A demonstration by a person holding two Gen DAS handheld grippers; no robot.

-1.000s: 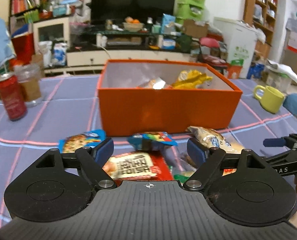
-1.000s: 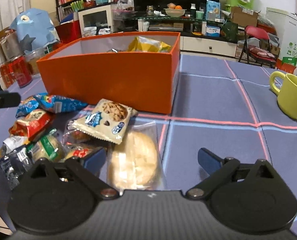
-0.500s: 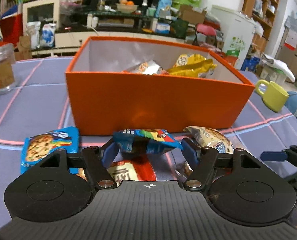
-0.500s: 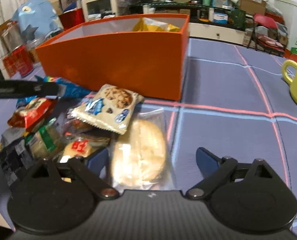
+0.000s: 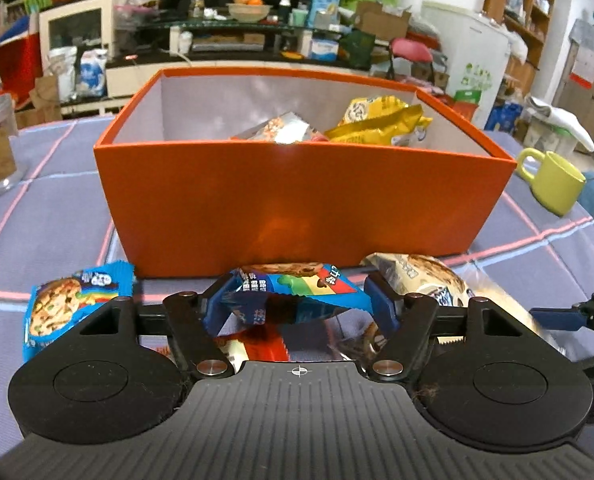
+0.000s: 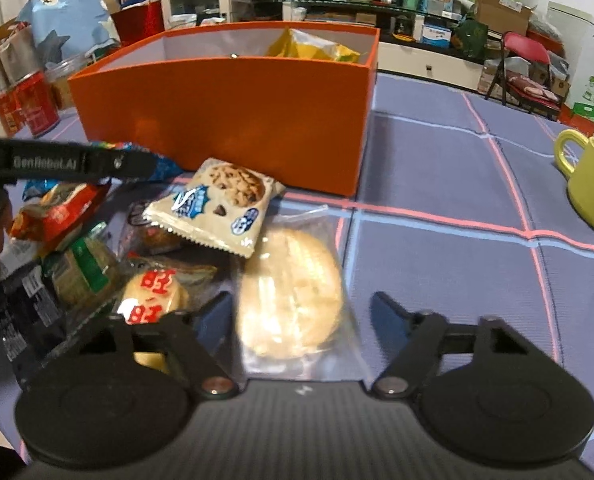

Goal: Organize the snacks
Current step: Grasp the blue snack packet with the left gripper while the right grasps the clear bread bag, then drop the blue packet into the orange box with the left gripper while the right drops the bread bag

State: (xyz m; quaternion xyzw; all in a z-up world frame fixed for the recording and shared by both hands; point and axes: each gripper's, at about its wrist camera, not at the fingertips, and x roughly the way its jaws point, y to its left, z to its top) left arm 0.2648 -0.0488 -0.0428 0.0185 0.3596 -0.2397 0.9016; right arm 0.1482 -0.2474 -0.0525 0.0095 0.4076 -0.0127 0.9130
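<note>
My left gripper [image 5: 297, 300] is shut on a blue cookie packet [image 5: 297, 288] and holds it lifted in front of the orange box [image 5: 297, 208], below its rim. The box holds a yellow bag [image 5: 377, 124] and a silver packet [image 5: 281, 132]. My right gripper [image 6: 303, 320] is open, its jaws either side of a clear-wrapped round bun [image 6: 293, 292] on the cloth. A beige chocolate-chip cookie packet [image 6: 225, 204] lies just beyond the bun. The left gripper's finger [image 6: 69, 162] shows at the left of the right wrist view.
A pile of snacks lies left of the bun: a red packet [image 6: 61, 212], a green one [image 6: 85, 272], a red-lettered cracker [image 6: 153, 292]. Another blue cookie packet [image 5: 69, 304] lies at left. A yellow-green mug [image 6: 593, 180] stands at right, red cans [image 6: 29, 108] at far left.
My left gripper closed on the blue cookie packet, lifted it off the pile and moved toward the box. My right gripper moved forward, closer over the bun, still open.
</note>
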